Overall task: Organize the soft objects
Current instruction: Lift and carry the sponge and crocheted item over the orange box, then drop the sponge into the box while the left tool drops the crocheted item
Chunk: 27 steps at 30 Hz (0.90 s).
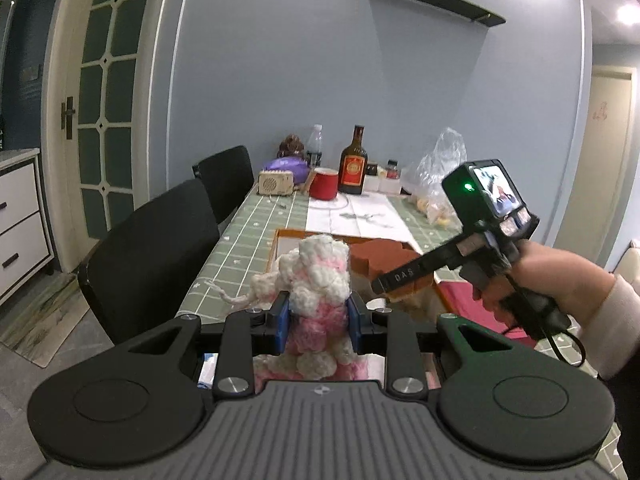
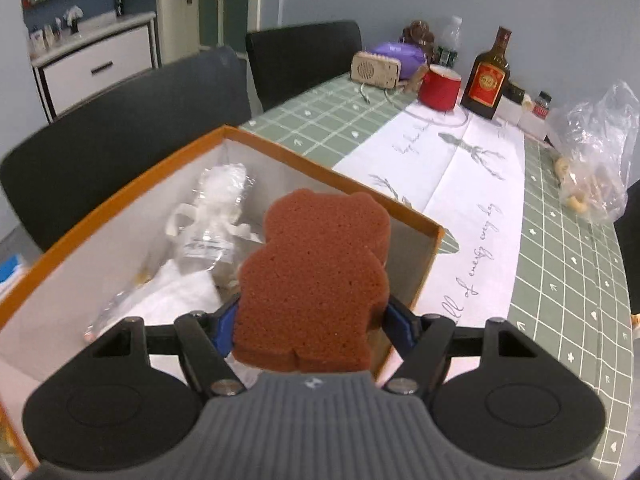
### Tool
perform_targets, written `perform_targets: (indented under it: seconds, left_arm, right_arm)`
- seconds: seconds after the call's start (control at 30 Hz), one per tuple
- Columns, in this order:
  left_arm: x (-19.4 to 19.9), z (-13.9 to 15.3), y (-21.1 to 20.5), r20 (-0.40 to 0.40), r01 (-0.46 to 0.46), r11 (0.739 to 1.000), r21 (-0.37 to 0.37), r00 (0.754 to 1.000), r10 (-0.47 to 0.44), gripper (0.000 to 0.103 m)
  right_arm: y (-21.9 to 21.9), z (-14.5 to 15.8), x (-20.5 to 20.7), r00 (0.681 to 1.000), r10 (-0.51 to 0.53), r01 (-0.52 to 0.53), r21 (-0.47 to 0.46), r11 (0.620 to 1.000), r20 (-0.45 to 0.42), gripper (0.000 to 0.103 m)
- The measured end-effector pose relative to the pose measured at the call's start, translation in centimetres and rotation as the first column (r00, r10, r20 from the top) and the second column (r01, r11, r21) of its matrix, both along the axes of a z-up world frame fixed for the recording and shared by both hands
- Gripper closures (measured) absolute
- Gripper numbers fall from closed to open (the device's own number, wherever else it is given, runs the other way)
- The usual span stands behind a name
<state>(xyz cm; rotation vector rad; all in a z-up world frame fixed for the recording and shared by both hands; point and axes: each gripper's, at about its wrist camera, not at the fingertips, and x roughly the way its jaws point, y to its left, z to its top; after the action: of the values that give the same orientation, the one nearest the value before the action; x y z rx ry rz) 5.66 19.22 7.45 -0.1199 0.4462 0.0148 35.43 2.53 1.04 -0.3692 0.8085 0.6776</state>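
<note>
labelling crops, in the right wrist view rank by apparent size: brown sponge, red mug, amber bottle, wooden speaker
1. brown sponge, largest, though nearest the camera
2. amber bottle
3. red mug and wooden speaker, too alike to rank

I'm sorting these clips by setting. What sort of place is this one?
Most likely a home dining room: a table under a green checked cloth, black chairs along one side, a liquor bottle and red mug at the far end, and a glazed door beside white drawers.

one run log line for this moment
left gripper: holds crochet toy | right gripper: holds brown sponge over orange box
</note>
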Motion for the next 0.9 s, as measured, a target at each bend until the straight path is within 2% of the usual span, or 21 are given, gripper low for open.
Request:
perform_targets:
  seconds: [0.13,0.2,0.23,0.3,0.4,0.57,0.63,0.77,0.9]
  left_arm:
    - [0.3,-0.5,0.3,-0.006,0.002,1.000,0.023,1.000,-0.002,0.071]
    - [0.4,-0.8,0.2,-0.007,0.003,0.999,0.037,1.000,-0.002,0.071]
    - [0.7,-1.0,0.2,-0.011,0.001,0.999,0.044,1.000,0.000,0.071]
    - [1.2,-1.1,0.1,-0.024,0.001,0.999,0.043,1.000,0.000,0.071]
    - [1.9,-1.1,0.1,-0.042,0.001,0.999,0.036,0.999,0.000,0.071]
    - [2.2,-1.1,-0.6,-0.037,0.008,1.000,0.019,0.999,-0.007,0.071]
    - [2.5,-1.3,-1.2,-0.037,0.014,1.000,0.025,0.999,-0.013,0.071]
    - [3.4,-1.6,-2.9,-0.061,0.042,0.998,0.052,0.997,-0.039,0.071]
    - [4.5,-1.8,-4.5,-0.081,0.052,0.998,0.040,0.996,-0.049,0.071]
  right_arm:
    - [1.5,-1.1,0.5,1.000,0.026,-0.026,-0.034,0.999,-0.007,0.030]
    - [2.1,-1.3,0.2,0.999,0.009,-0.008,-0.043,0.999,0.031,0.015]
    - [2.3,-1.5,0.1,0.999,-0.008,0.010,-0.049,0.999,0.050,0.003]
    - [2.3,-1.0,-0.6,0.996,-0.005,0.008,-0.027,1.000,0.093,0.003]
    - [1.6,-0.2,-1.6,0.995,0.000,-0.003,0.029,1.000,0.104,0.003]
    - [-0.8,1.3,-3.4,0.985,-0.029,0.010,0.112,0.994,0.168,0.003]
    - [-2.1,2.0,-4.0,0.987,-0.034,0.009,0.156,0.988,0.159,0.003]
    - [-4.8,3.1,-4.9,0.996,-0.022,0.001,0.244,0.970,0.086,0.003]
    - [-7.3,3.9,-6.5,0.993,-0.026,-0.007,0.280,0.960,0.114,0.003]
